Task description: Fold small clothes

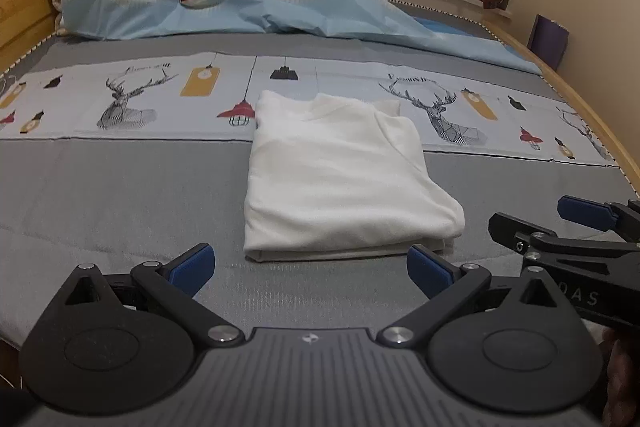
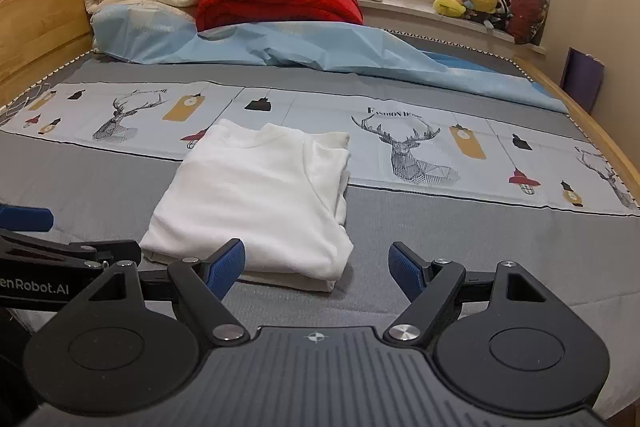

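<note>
White garment (image 1: pixel 340 171) folded into rectangle, flat on bed (image 1: pixel 120 195)

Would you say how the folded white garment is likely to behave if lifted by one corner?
The folded white garment looks soft, so it would probably droop. Its stacked layers seem loose at the near edge and may unfold. It appears thin, likely light.

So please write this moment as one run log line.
left hand-held gripper: open | right hand-held gripper: open | white folded cotton garment: on bed, unheld

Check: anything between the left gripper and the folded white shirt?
Nothing. In the left wrist view only bare grey bedcover separates the open left gripper from the folded white shirt.
</note>
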Available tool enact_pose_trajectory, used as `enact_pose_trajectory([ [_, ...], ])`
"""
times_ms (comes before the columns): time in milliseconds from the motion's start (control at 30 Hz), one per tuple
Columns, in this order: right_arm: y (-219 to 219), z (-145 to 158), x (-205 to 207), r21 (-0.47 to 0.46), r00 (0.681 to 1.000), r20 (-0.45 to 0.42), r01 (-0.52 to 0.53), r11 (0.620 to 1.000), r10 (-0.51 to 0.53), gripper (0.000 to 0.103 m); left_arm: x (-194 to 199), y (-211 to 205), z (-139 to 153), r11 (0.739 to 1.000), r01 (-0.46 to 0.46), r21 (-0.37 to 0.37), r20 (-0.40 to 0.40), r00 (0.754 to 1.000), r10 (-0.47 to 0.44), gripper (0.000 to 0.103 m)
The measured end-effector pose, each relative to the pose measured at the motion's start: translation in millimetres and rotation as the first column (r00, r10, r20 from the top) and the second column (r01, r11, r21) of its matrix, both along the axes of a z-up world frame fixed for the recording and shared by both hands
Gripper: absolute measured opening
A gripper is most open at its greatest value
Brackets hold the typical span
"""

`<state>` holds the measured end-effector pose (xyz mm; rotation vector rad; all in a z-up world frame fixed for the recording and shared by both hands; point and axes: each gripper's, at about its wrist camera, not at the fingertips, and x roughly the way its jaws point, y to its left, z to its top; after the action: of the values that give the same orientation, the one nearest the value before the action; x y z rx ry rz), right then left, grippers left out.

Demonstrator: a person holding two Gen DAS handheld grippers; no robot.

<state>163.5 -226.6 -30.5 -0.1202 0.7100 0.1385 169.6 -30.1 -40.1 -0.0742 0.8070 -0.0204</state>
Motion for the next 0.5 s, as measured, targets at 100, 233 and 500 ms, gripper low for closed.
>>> enact_pose_trajectory([
  [100,-1.3,-0.7,1.5,0.004,1.0,-0.004,0.008,1.0,-0.008,0.08,0.8,0.7,-1.0,1.0,-0.001,-0.006,-0.007,1.0,0.001,0.102],
  [233,-1.2,-1.2,2.6,0.01,1.0,-0.01,0.009,1.0,-0.009,0.08,1.4,0.8,-1.7,1.0,-0.005,-0.001,-0.008,1.0,0.005,0.102],
  [500,-0.6,0.1,1.1,0.016,1.0,-0.005,0.007,1.0,-0.007,0.08,2.8,0.2,-3.2,1.0,-0.016,-0.002,-0.018,1.0,0.016,0.102],
])
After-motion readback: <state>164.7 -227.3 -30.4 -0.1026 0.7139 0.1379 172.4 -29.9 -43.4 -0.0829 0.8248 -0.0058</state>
